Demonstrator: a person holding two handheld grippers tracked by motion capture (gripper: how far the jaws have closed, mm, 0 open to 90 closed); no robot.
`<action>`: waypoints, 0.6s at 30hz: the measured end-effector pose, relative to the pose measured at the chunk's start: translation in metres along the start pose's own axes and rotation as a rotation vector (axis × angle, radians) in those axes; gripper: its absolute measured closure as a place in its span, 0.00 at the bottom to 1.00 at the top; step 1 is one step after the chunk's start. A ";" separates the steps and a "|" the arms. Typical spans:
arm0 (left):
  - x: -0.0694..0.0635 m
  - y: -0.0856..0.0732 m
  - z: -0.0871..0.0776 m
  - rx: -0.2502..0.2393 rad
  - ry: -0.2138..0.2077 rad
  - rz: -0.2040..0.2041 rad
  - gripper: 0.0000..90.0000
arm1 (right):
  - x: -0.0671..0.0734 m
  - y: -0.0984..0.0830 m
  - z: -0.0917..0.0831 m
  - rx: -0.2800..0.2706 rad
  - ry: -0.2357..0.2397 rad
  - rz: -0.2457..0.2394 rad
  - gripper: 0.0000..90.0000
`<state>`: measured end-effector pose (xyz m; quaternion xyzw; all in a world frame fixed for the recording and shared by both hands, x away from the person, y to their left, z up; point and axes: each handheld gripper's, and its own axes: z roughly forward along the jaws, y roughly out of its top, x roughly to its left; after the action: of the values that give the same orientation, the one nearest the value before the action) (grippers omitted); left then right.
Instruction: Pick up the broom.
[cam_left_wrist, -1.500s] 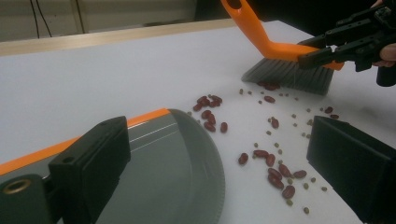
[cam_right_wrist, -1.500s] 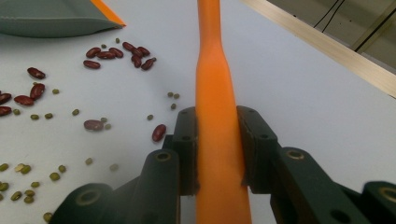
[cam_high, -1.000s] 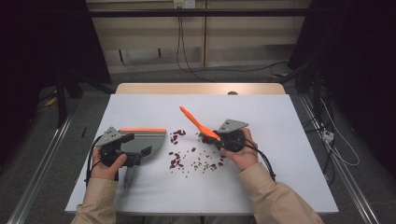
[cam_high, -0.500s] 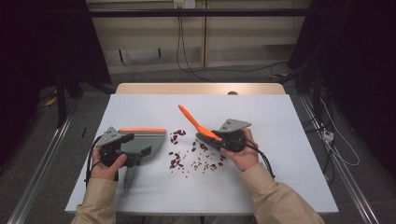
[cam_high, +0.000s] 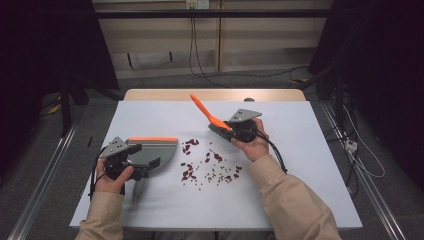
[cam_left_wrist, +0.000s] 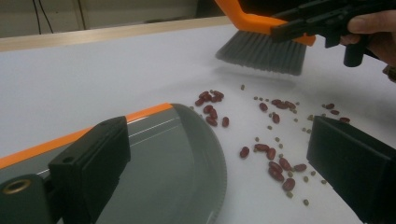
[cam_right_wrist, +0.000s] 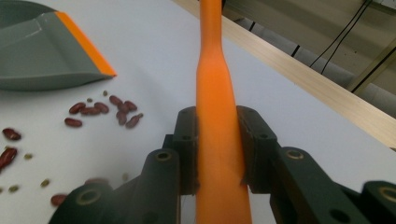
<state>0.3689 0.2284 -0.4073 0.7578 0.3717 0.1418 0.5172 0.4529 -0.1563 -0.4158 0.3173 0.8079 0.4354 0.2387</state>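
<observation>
So the right claw (cam_high: 231, 131) is clamping the orange handle of a little brush (cam_left_wrist: 261, 49), jaws pressing on both sides of the handle in the right gripper view, and the person is holding it up off the counter (cam_high: 310, 165) toward the far edge, a bit right of the middle, with the handle sticking up and away toward the far left. In the left gripper view the grey bristles are hanging clear above the surface, not touching the mess. The mess itself is a scatter of dark red beans (cam_high: 210, 162) mixed with tiny greenish bits (cam_left_wrist: 275, 139), lying around the middle of the counter, between the two hands and nearer the person's edge than the brush is. The left claw (cam_high: 145, 167) is sitting on the left side of the counter at the grey dustpan (cam_high: 155, 152) with the orange strip along its far side; the pan is lying flat, curved lip pointing right at the beans, with the nearest beans just beside the lip but not on it. From its own view the left claw's jaws are standing wide, one over the pan and one out over the beans, so they aren't squeezing anything there; whether some other part of it is gripping the pan's handle is hard to tell.
</observation>
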 end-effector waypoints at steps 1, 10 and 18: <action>0.000 0.000 -0.001 -0.001 0.001 -0.002 0.07 | -0.001 0.002 0.004 -0.003 0.011 0.004 0.79; 0.004 -0.003 -0.005 0.003 0.018 -0.014 0.07 | 0.001 0.017 0.034 -0.027 0.067 -0.032 0.79; 0.005 -0.006 -0.008 0.004 0.019 -0.018 0.07 | 0.016 0.019 0.049 0.000 0.108 -0.096 0.79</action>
<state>0.3650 0.2382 -0.4099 0.7540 0.3840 0.1435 0.5132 0.4802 -0.1100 -0.4257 0.2543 0.8340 0.4399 0.2152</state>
